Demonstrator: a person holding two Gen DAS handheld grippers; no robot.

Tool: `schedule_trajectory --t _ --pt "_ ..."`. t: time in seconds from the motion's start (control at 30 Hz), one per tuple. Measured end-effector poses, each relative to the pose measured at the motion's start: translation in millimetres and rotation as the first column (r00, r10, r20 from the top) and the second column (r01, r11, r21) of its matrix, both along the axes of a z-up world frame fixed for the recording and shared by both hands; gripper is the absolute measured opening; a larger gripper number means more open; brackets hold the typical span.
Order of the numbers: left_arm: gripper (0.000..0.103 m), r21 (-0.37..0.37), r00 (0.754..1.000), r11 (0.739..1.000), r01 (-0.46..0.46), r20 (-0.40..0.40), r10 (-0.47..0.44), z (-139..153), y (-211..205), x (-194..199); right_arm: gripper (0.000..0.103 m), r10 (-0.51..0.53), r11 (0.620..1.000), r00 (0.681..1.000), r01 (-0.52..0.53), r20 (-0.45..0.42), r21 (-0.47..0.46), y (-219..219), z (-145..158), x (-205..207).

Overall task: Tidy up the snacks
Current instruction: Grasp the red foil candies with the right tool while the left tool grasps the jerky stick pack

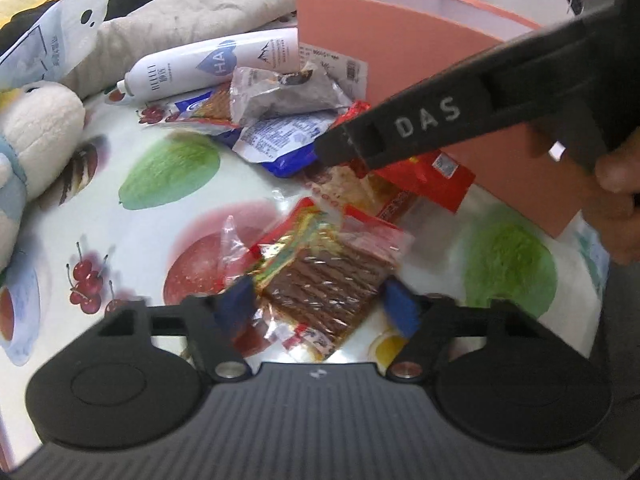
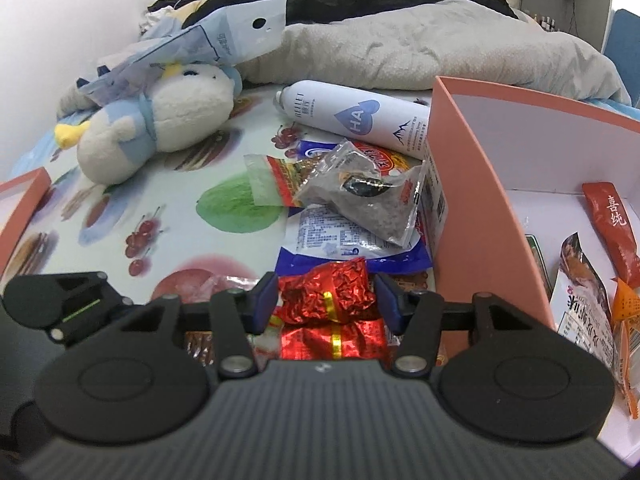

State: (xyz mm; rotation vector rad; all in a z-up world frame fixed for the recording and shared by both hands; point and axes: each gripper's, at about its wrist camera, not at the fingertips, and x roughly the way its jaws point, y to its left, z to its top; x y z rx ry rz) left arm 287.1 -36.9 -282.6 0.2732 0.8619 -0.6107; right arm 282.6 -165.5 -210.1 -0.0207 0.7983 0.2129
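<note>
A pile of snack packets lies on the fruit-print cloth beside a salmon-pink box (image 1: 404,44). My left gripper (image 1: 320,306) is open, its blue pads either side of a clear packet of brown spicy strips (image 1: 324,284). My right gripper (image 2: 326,304) is open around a crinkled red foil packet (image 2: 328,296); in the left wrist view its black finger (image 1: 360,144) hovers over that red packet (image 1: 424,176). A grey seed packet (image 2: 360,204) and a blue-white packet (image 2: 344,244) lie further back. The box (image 2: 480,200) holds several snacks (image 2: 580,300).
A white spray bottle (image 2: 360,120) lies behind the pile. A plush toy (image 2: 160,128) sits at the left, with a pale paper bag (image 2: 224,40) and a grey pillow (image 2: 440,48) behind. A pink lid edge (image 2: 20,200) shows at far left.
</note>
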Motion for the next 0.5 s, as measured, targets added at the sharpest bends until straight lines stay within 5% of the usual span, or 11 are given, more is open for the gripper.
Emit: schedule_trajectory --t 0.33,0.4,0.5 --pt "0.067 -0.029 0.997 0.996 -0.081 -0.017 0.081 6 9 -12 0.056 0.006 1.0 1.0 -0.006 -0.001 -0.001 -3 4 -13" --pt "0.052 -0.054 0.994 0.993 -0.106 -0.007 0.106 11 15 -18 0.056 0.004 1.0 1.0 -0.004 -0.002 -0.001 -3 4 -17" --pt "0.048 -0.058 0.987 0.985 -0.162 -0.025 0.161 15 20 -22 0.056 0.005 1.0 1.0 -0.005 -0.008 0.003 -2 4 -22"
